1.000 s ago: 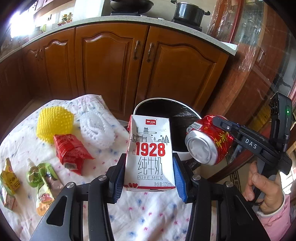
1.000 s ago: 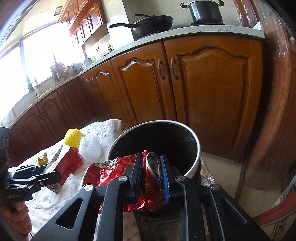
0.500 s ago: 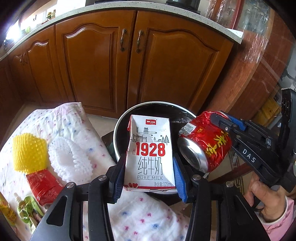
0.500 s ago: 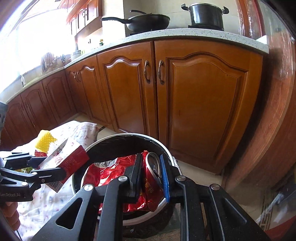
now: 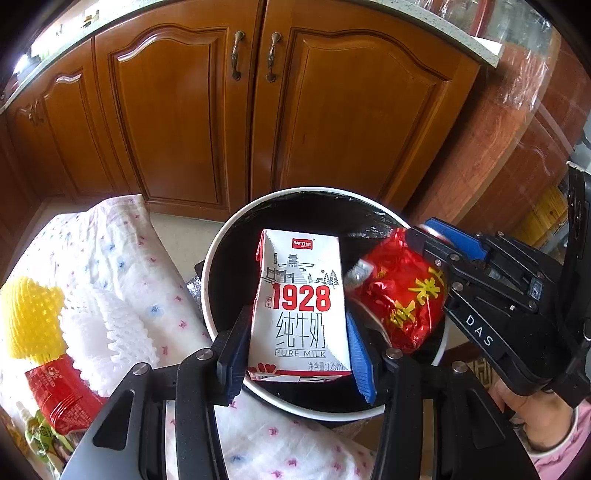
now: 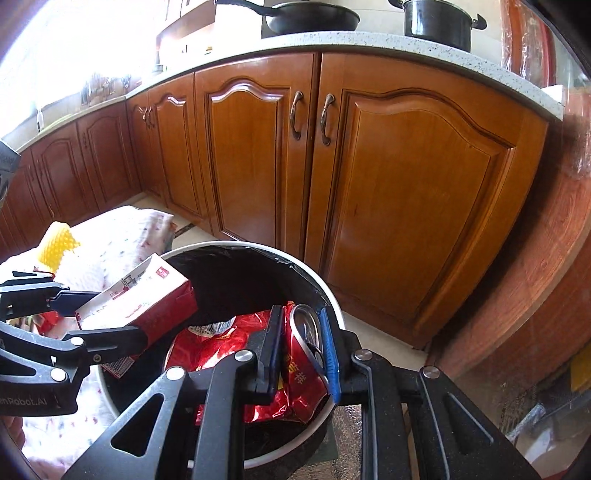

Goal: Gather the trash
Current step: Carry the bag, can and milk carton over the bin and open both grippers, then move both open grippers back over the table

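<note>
My left gripper (image 5: 295, 343) is shut on a white and red "1928" milk carton (image 5: 299, 302) and holds it over the open mouth of the round, black-lined trash bin (image 5: 221, 243). My right gripper (image 6: 301, 345) is shut on a crushed red can (image 6: 299, 354) with a red foil wrapper, also above the bin (image 6: 317, 277). In the left wrist view the can (image 5: 399, 295) is just right of the carton. In the right wrist view the carton (image 6: 140, 295) is at the left.
A dotted white cloth (image 5: 122, 251) lies left of the bin with a yellow foam net (image 5: 26, 314), a white foam net (image 5: 107, 328), a red packet (image 5: 62, 391) and green pouches. Wooden cabinet doors (image 5: 258, 110) stand behind the bin. A pan and a pot (image 6: 436, 22) sit on the counter.
Both grippers have moved forward with their loads, from beside the bin to over its opening. The carton and the can are now above the black liner.
</note>
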### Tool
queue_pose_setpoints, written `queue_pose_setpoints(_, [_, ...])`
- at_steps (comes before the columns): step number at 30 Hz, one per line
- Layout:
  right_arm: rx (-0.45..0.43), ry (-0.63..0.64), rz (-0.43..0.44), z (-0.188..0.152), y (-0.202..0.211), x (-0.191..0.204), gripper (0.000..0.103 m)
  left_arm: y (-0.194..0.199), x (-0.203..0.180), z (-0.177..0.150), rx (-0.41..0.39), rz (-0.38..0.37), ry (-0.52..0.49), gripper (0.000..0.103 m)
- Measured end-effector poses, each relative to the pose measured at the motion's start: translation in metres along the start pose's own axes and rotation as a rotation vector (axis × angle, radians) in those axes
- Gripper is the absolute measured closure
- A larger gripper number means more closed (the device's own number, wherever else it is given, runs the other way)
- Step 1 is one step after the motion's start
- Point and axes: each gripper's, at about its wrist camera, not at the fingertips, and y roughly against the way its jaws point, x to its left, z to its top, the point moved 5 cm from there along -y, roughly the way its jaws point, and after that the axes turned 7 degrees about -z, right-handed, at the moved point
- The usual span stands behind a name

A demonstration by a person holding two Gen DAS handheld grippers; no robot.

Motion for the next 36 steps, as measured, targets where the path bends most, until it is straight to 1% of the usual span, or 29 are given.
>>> queue_pose_setpoints(2, [0.006,-0.012,0.012,0.0,-0.002,-0.001,0.079,0.001,0.0,-0.002,-0.007,-0.004,0.008,0.054])
queue_pose_setpoints(3, [0.009,-0.022,0.021,0.0,-0.002,-0.002,0.077,0.002,0.001,-0.003,-0.013,-0.007,0.014,0.05])
queue_pose_setpoints(4, [0.01,-0.031,0.027,0.0,-0.003,-0.003,0.072,0.005,0.005,-0.005,-0.019,-0.011,0.019,0.047])
queue_pose_setpoints(8, [-0.003,-0.061,0.037,-0.001,0.001,-0.006,0.067,0.016,0.007,-0.012,-0.05,-0.018,0.038,0.047])
queue_pose_setpoints(11, [-0.014,-0.096,0.063,-0.003,0.009,-0.008,0.059,0.032,0.009,-0.025,-0.087,-0.026,0.062,0.045])
queue_pose_setpoints(13, [-0.027,-0.117,0.086,-0.005,0.018,-0.008,0.048,0.044,0.01,-0.035,-0.11,-0.024,0.077,0.043])
queue_pose_setpoints(14, [-0.036,-0.129,0.097,-0.007,0.024,-0.008,0.045,0.05,0.011,-0.041,-0.122,-0.022,0.083,0.043])
queue_pose_setpoints(16, [-0.05,-0.156,0.125,-0.01,0.035,-0.005,0.031,0.062,0.014,-0.055,-0.143,-0.01,0.1,0.042])
queue_pose_setpoints(18, [-0.068,-0.186,0.158,-0.015,0.047,0.0,0.025,0.074,0.02,-0.07,-0.164,-0.003,0.128,0.04])
queue_pose_setpoints(21, [-0.079,-0.218,0.219,-0.024,0.064,0.013,0.012,0.094,0.029,-0.092,-0.189,0.017,0.171,0.039])
queue_pose_setpoints(22, [-0.083,-0.228,0.238,-0.026,0.069,0.016,0.01,0.101,0.033,-0.101,-0.194,0.023,0.185,0.039])
queue_pose_setpoints(28, [-0.075,-0.26,0.328,-0.043,0.093,0.05,0.008,0.135,0.059,-0.152,-0.214,0.055,0.285,0.038])
queue_pose_setpoints(36, [-0.015,-0.244,0.435,-0.064,0.107,0.105,0.008,0.18,0.095,-0.211,-0.241,0.112,0.417,0.038])
